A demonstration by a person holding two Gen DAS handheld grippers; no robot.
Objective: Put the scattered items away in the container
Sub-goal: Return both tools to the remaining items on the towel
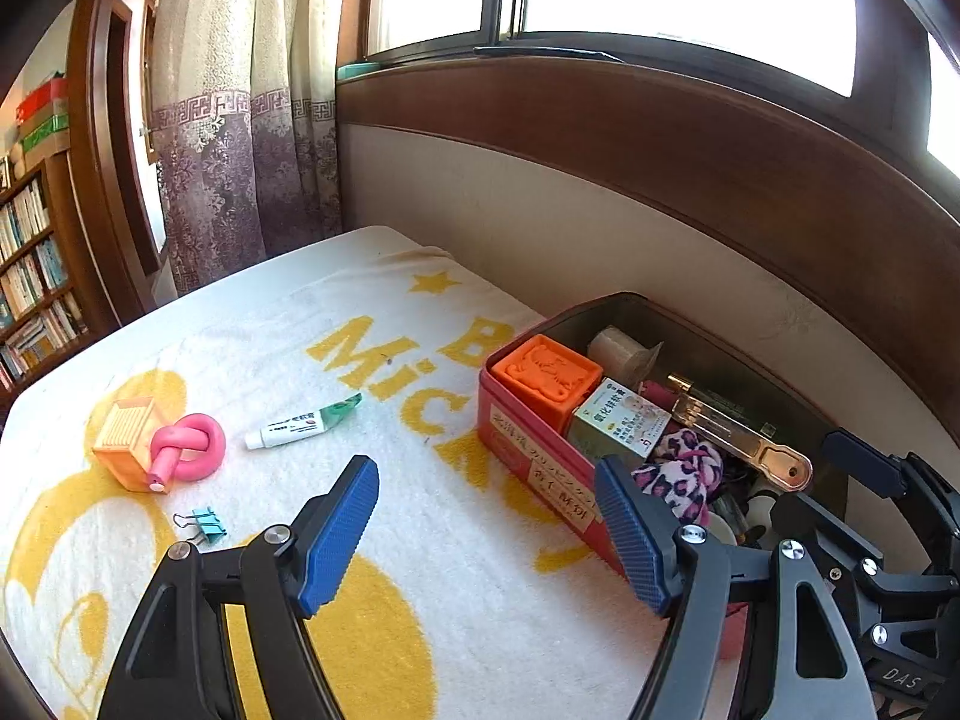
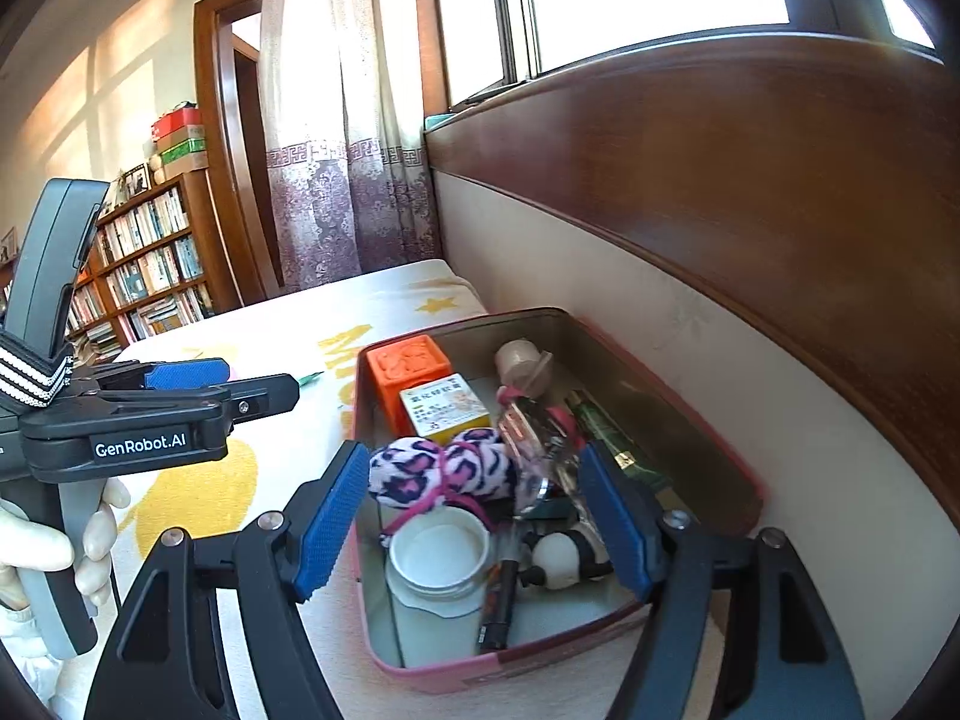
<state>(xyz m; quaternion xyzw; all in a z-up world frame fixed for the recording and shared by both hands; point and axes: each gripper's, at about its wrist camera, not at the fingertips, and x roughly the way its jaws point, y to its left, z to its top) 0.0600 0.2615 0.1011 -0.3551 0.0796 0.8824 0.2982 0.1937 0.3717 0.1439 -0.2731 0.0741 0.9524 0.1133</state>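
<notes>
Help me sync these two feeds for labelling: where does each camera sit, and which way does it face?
Left wrist: on the left gripper, facing the towel with scattered tube and clip; own open fingers show.
Right wrist: on the right gripper, looking down into the red tin; open fingers and gloved hand show.
Shared: tin, orange block, towel.

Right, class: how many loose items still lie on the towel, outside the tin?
4: an orange block touching a pink foam twist, a small tube toward the red tin, and a teal binder clip nearest. Others may be hidden.
</notes>
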